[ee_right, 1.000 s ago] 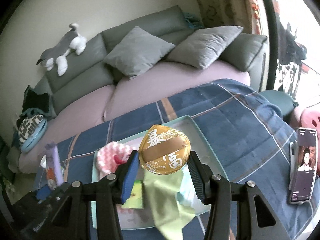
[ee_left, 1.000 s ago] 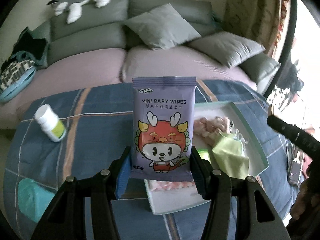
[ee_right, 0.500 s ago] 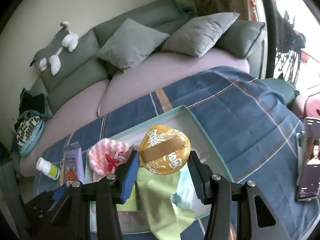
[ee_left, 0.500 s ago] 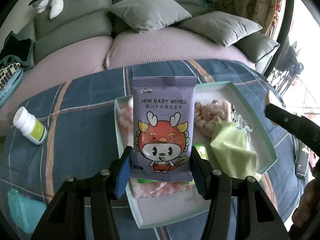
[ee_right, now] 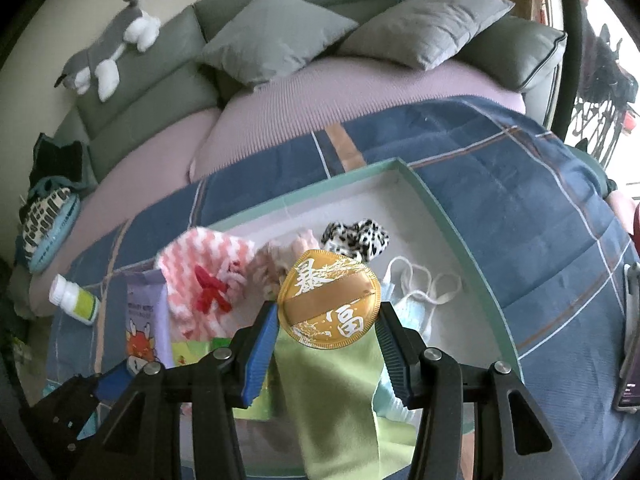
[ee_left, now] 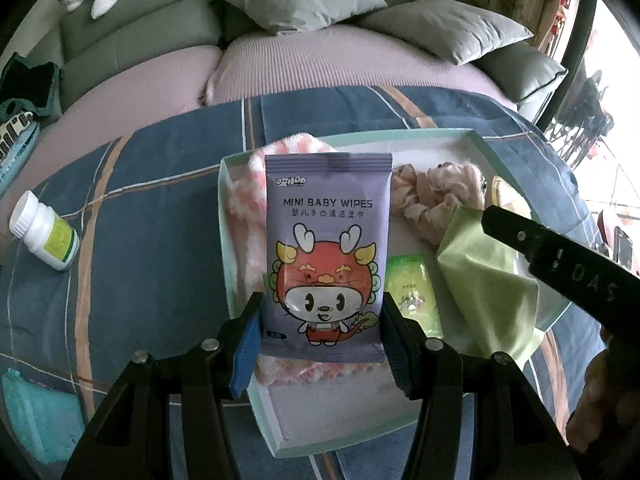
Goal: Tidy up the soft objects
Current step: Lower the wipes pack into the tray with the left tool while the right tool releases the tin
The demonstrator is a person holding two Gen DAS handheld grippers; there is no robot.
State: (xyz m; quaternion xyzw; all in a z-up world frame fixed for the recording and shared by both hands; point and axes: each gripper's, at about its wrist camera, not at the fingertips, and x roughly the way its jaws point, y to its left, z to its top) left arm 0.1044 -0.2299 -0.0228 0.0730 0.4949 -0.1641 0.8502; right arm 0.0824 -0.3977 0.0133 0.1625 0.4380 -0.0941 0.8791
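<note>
A blue plaid cloth [ee_left: 168,200] covers the surface before a grey sofa with a mauve seat [ee_right: 320,92]. On it sits a shallow white tray with a mint-green rim [ee_right: 452,224]. The left gripper [ee_left: 320,336] clamps a purple baby-wipes packet [ee_left: 326,240] upright above the tray's left part, fingers [ee_left: 246,344] pressing its lower edges. The right gripper [ee_right: 326,344] pinches a round gold puff [ee_right: 329,306] over a lime-green cloth [ee_right: 336,392] in the tray.

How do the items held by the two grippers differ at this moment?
The baby wipes pack in the left gripper is a tall purple rectangle with a cartoon dragon; the gold pad in the right gripper is a round disc with white characters and a ribbon band. The pack fills its jaws' gap, the pad sits narrower. Both are clamped upright over the tray.
</note>
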